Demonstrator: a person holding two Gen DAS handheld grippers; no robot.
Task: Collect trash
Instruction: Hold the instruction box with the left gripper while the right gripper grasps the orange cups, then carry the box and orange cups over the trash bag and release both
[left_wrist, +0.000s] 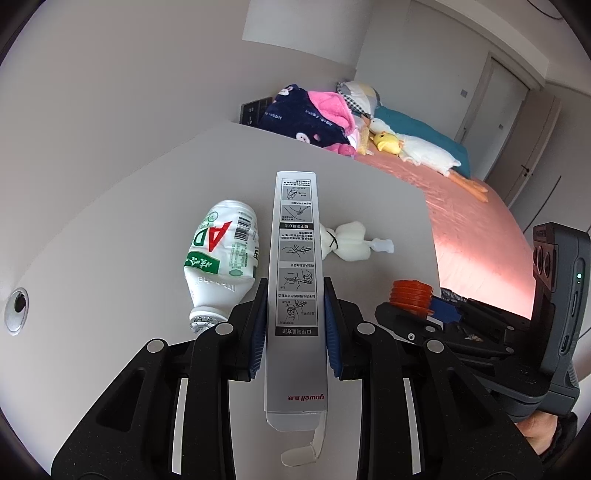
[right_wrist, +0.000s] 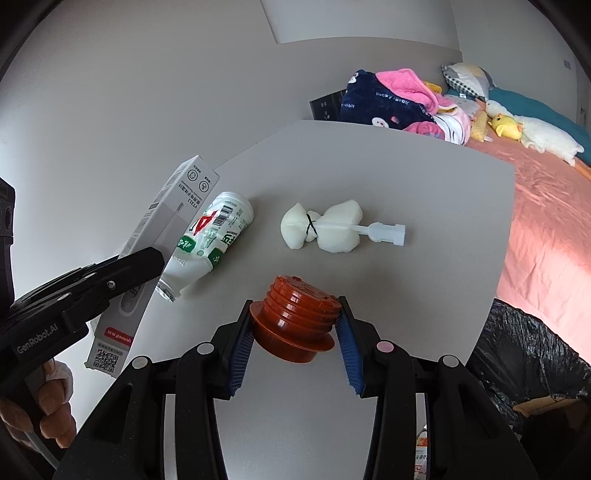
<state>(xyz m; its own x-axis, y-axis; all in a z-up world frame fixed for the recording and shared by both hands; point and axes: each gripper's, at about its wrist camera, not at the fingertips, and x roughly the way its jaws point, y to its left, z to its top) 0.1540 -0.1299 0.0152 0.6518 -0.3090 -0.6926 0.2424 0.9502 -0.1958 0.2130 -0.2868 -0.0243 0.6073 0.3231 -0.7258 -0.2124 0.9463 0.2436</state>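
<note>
Above the grey table (right_wrist: 406, 177), left gripper (left_wrist: 294, 314) clamped a thermometer box (left_wrist: 295, 258), right gripper (right_wrist: 295, 328) clamped an orange cap (right_wrist: 295, 314); at twelve o'clock, crushed bottle (right_wrist: 210, 236) and foam bundle (right_wrist: 332, 229) remained uncollected.

Crushed bottle (right_wrist: 207, 240) and foam wad (right_wrist: 325, 229) block mid-table (right_wrist: 424, 192).
</note>
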